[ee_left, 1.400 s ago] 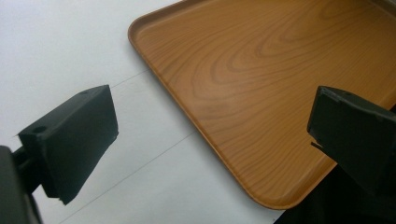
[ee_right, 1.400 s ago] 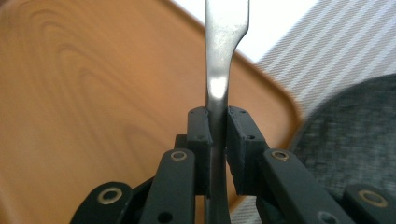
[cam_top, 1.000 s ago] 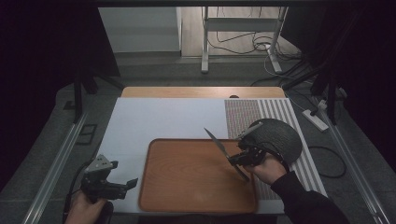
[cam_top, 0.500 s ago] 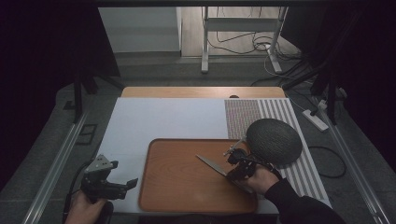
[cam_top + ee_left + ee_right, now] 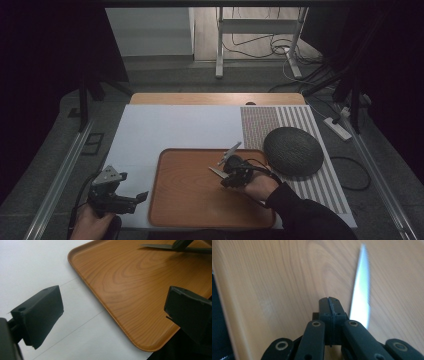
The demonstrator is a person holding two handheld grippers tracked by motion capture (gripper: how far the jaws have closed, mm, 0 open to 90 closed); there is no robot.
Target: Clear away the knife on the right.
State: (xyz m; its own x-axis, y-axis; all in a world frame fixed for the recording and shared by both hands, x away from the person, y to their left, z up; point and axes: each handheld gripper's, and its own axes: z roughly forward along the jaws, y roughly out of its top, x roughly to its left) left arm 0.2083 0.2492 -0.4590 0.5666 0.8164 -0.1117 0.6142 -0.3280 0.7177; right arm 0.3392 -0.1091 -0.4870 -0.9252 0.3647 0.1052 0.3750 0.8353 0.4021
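The right gripper (image 5: 226, 169), jaws pressed together, grips the black handle of a slim steel knife (image 5: 361, 287) over the brown wooden tray (image 5: 176, 200); the jaws have just been closing on it. The blade lies low over the tray's right half, probably touching the wood, though motion blur leaves this uncertain. The left gripper (image 5: 141, 196) hovers with its jaws wide and empty above the white tabletop (image 5: 165, 125), just beside the tray's left edge. A dark grey domed cover (image 5: 293, 150) sits on the striped mat (image 5: 300, 120), right of the tray.
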